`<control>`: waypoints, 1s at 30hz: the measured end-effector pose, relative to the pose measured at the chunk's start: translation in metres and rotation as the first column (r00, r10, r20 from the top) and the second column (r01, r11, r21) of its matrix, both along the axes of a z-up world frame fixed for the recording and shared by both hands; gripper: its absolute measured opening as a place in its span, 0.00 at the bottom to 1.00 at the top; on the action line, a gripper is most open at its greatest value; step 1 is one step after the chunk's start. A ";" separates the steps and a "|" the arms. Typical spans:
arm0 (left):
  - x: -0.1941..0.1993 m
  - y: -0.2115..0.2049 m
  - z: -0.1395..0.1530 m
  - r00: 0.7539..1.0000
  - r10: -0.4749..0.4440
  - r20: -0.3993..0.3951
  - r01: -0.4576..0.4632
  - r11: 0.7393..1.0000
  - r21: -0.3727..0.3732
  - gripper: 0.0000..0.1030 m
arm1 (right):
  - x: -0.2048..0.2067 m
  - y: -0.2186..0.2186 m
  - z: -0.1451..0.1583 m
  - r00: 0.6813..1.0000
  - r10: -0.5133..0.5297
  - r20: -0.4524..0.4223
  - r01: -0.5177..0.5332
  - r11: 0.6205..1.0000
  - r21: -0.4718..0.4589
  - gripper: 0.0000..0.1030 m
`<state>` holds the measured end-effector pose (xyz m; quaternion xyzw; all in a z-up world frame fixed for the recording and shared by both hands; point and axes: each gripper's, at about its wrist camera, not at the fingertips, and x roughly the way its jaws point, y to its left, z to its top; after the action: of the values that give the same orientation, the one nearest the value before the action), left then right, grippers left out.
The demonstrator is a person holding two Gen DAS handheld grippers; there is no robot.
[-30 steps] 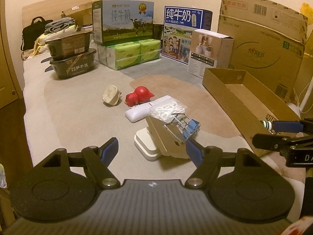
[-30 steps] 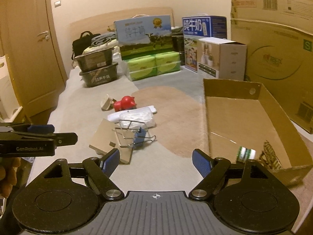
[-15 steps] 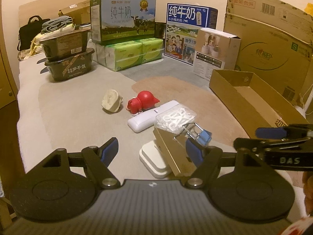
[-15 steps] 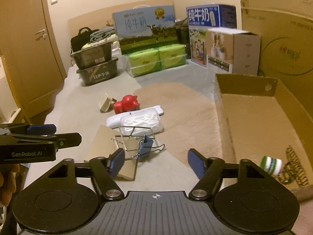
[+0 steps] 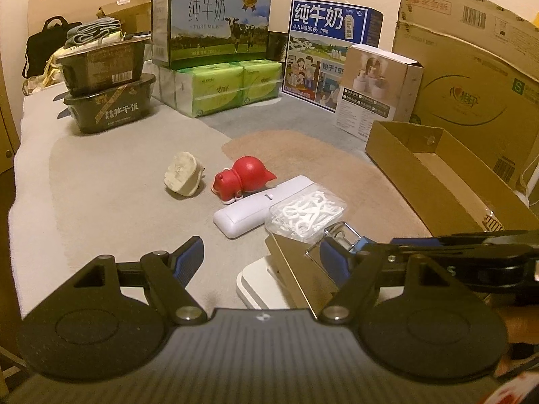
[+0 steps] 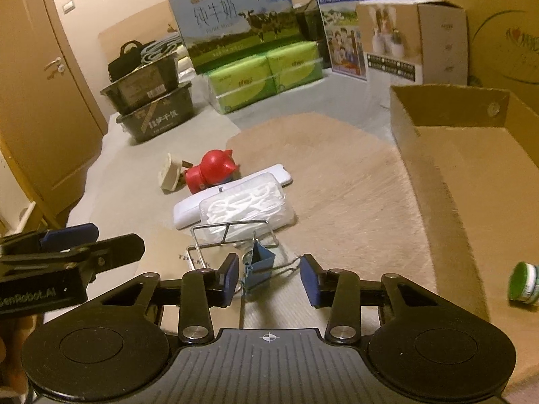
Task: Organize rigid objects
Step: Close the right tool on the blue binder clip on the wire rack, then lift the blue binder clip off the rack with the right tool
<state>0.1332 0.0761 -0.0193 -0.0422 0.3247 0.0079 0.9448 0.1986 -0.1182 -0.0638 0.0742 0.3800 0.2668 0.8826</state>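
My right gripper is open, its pads on either side of a blue binder clip with wire handles, not closed on it. The clip lies by a small brown box on a white box. Behind are a clear bag of floss picks, a white case, a red pig toy and a beige plug. My left gripper is open and empty, low over the mat. An open cardboard box at right holds a green-capped bottle.
Milk cartons, green tissue packs, stacked black food bowls and large cardboard boxes line the back. A wooden door stands at left. The right gripper's arm crosses the left wrist view.
My right gripper has moved forward and down from the cardboard box to straddle the binder clip. The left gripper has drifted slightly; both stay open.
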 end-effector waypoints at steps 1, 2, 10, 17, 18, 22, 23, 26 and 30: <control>0.001 0.000 0.000 1.000 0.000 0.000 0.000 1.000 -0.001 0.71 | 0.002 0.002 -0.002 1.000 0.000 -0.005 0.000 1.000 -0.002 0.37; 0.001 0.000 -0.001 1.000 -0.001 0.000 0.001 1.000 -0.002 0.71 | 0.004 0.003 -0.003 1.000 0.000 -0.010 0.000 1.000 -0.006 0.35; -0.002 -0.003 -0.002 1.000 -0.014 0.003 0.014 1.000 0.000 0.71 | 0.000 0.001 -0.004 1.000 0.009 -0.020 -0.010 1.000 -0.023 0.18; -0.011 -0.015 0.001 0.998 -0.068 0.016 0.067 0.998 0.012 0.71 | -0.024 -0.017 0.005 1.000 0.014 0.001 -0.014 0.994 -0.112 0.18; -0.013 -0.016 0.002 0.997 -0.077 0.018 0.077 0.997 0.011 0.71 | -0.030 -0.022 0.005 1.000 0.017 0.003 -0.016 0.992 -0.127 0.18; -0.020 -0.024 0.001 0.993 -0.115 0.024 0.115 0.993 0.007 0.71 | -0.053 -0.035 0.006 0.999 0.031 0.008 -0.030 0.986 -0.163 0.17; -0.021 -0.026 0.001 0.992 -0.123 0.025 0.123 0.992 0.004 0.71 | -0.059 -0.038 0.005 0.999 0.033 0.007 -0.031 0.985 -0.167 0.17; -0.027 -0.032 0.001 0.988 -0.151 0.029 0.151 0.989 0.000 0.71 | -0.077 -0.046 0.005 0.999 0.039 0.013 -0.036 0.982 -0.186 0.17; -0.031 -0.045 0.000 0.981 -0.193 0.036 0.192 0.981 0.010 0.71 | -0.099 -0.052 0.003 0.997 0.065 0.042 -0.055 0.974 -0.218 0.17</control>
<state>0.1022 0.0313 -0.0192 -0.0078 0.3096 -0.0833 0.9472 0.0998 -0.1697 -0.0612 -0.0405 0.3873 0.2520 0.8859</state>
